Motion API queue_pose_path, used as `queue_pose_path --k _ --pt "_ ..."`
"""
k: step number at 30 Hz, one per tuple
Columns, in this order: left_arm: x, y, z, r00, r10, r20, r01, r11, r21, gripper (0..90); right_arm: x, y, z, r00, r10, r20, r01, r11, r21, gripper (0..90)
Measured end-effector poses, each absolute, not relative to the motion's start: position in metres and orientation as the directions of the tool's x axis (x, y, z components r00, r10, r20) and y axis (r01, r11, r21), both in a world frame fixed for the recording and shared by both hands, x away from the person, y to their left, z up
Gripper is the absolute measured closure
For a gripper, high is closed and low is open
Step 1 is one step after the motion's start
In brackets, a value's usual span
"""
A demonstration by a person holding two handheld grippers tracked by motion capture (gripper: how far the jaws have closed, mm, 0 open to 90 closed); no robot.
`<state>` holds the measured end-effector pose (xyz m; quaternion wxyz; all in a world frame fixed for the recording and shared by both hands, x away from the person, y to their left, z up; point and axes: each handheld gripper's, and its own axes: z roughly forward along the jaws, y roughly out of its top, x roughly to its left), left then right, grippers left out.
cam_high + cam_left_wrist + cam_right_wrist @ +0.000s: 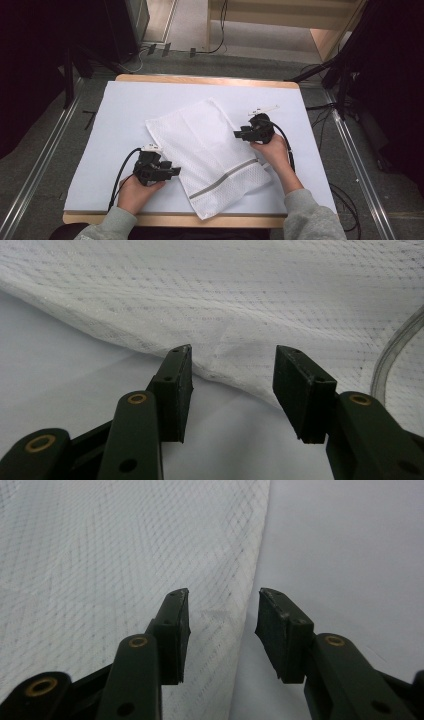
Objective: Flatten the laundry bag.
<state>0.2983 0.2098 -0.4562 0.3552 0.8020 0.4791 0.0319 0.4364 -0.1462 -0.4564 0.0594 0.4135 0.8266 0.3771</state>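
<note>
White sheeting is covering the counter (115,125), and a white mesh laundry bag (210,155) is lying flat and slantwise at its middle, its grey zipper (225,177) running across the near end. The left tool (172,171) is sitting at the bag's left edge, released, its jaws standing apart with the raised hem of the mesh just ahead of them in the left gripper view. The right tool (239,133) is waiting at the right edge, also released, its jaws straddling the border where mesh is meeting bare sheet. Judging by this, both hands are lining up to pinch opposite edges. Doing it well likely means sliding one jaw under the hem, catching both mesh layers together, and closing both tools evenly so the bag is lifting without twisting.
</note>
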Motion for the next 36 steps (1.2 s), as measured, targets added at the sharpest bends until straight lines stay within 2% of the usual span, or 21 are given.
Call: queue_pose_path --k 4,8,13,17,22,25,28,36 --pt "0.296 0.207 -0.457 0.547 0.797 -0.258 0.729 -0.301 0.615 54.8 0.438 -0.144 -0.461 -0.651 0.728 0.216 0.646 0.381 0.662 57.5" --pt "0.295 0.205 -0.459 0.558 0.806 -0.195 0.702 -0.335 0.628 67.5 0.438 -0.140 -0.463 -0.657 0.725 0.206 0.642 0.395 0.657 58.0" --pt "0.295 0.205 -0.460 0.562 0.811 -0.162 0.687 -0.348 0.638 81.2 0.437 -0.136 -0.464 -0.666 0.720 0.194 0.637 0.414 0.651 58.7" --pt "0.298 0.208 -0.461 0.566 0.804 -0.183 0.693 -0.344 0.633 89.8 0.436 -0.135 -0.466 -0.661 0.725 0.192 0.645 0.419 0.640 60.1" --pt "0.299 0.208 -0.461 0.575 0.796 -0.187 0.692 -0.352 0.630 90.0 0.436 -0.134 -0.466 -0.659 0.728 0.192 0.648 0.419 0.636 63.4" --pt "0.301 0.210 -0.461 0.571 0.792 -0.217 0.704 -0.336 0.626 90.0 0.436 -0.135 -0.466 -0.653 0.736 0.180 0.649 0.420 0.635 79.0" --pt "0.304 0.211 -0.460 0.570 0.787 -0.235 0.712 -0.331 0.620 90.0 0.437 -0.137 -0.463 -0.626 0.754 0.200 0.684 0.408 0.604 87.2" --pt "0.310 0.216 -0.458 0.558 0.794 -0.242 0.720 -0.318 0.617 90.0 0.438 -0.149 -0.457 -0.604 0.768 0.214 0.688 0.367 0.625 88.5"
